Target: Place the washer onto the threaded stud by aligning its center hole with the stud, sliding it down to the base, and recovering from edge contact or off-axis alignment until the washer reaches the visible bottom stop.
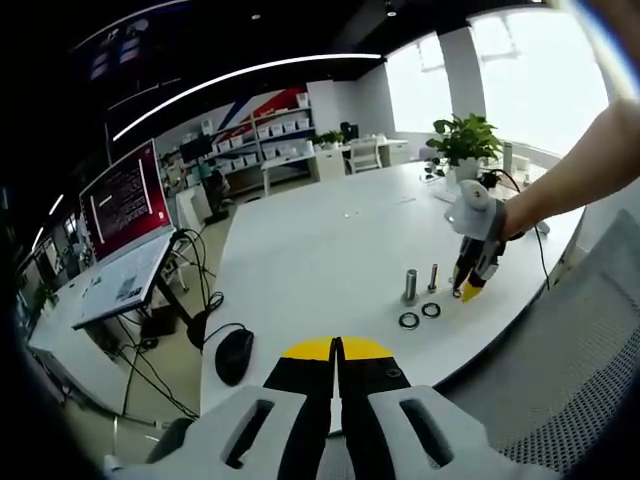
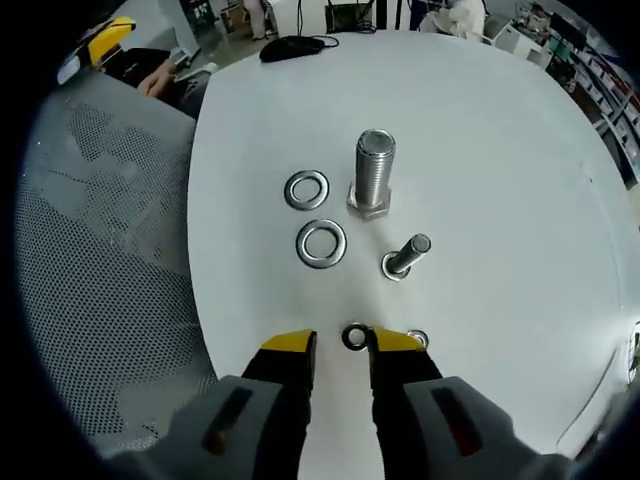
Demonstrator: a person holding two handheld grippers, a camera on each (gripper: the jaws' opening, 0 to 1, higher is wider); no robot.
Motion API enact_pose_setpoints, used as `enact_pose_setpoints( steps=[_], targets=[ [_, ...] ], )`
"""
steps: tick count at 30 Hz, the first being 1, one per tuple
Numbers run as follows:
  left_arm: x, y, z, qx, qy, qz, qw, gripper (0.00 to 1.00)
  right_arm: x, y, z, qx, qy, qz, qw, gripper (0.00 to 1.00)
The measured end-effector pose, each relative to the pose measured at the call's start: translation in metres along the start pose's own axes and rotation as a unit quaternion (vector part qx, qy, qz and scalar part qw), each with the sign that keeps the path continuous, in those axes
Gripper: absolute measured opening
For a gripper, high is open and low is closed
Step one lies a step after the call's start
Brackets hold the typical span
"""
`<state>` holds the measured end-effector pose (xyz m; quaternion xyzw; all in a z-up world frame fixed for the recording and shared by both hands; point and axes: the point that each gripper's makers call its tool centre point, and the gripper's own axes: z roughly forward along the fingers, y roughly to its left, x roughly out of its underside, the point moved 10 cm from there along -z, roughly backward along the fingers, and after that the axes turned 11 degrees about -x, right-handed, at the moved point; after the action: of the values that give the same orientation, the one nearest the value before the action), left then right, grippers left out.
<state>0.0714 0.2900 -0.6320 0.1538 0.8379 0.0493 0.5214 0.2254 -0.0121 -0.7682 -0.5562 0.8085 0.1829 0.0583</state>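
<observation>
Right gripper view: the right gripper [image 2: 340, 345] points down at the white table [image 2: 480, 120], jaws parted with a narrow gap and gripping nothing. A small dark washer [image 2: 355, 337] lies on the table in that gap, just by the inner edge of the right-hand yellow tip; whether the tip touches it cannot be told. A second small washer [image 2: 418, 340] peeks out from behind that same tip. Just beyond stands the small threaded stud [image 2: 407, 256], head down and leaning in the picture, bare of any washer. Left of it a large washer [image 2: 321, 243] lies flat, and a second large washer [image 2: 306, 190] lies a little farther out. Beside that one the big bolt [image 2: 373, 173] stands upright on its hex head. At the far table edge sits a black mouse [image 2: 296, 46]. Left gripper view: the left gripper [image 1: 337, 352] is held low at the near table edge, its yellow-tipped jaws pressed together with nothing between them. This view gives the side-on picture: the right gripper [image 1: 468, 288] comes in from the right on a person's bare arm [image 1: 580, 170], tips down at the table close to the two upright fasteners. Farther off stand a potted plant [image 1: 462, 140] and, on a stand at left, a laptop [image 1: 125, 240] with a red screen.
</observation>
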Motion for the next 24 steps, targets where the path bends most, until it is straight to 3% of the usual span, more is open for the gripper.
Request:
enact_pose_setpoints(
  steps=[24],
  targets=[
    [0.0000,0.0002,0.0001,0.001,-0.001,0.000,1.0000,0.00,0.0099,-0.0079,-0.0022,0.016,0.020,0.000,0.9997,0.25]
  ],
)
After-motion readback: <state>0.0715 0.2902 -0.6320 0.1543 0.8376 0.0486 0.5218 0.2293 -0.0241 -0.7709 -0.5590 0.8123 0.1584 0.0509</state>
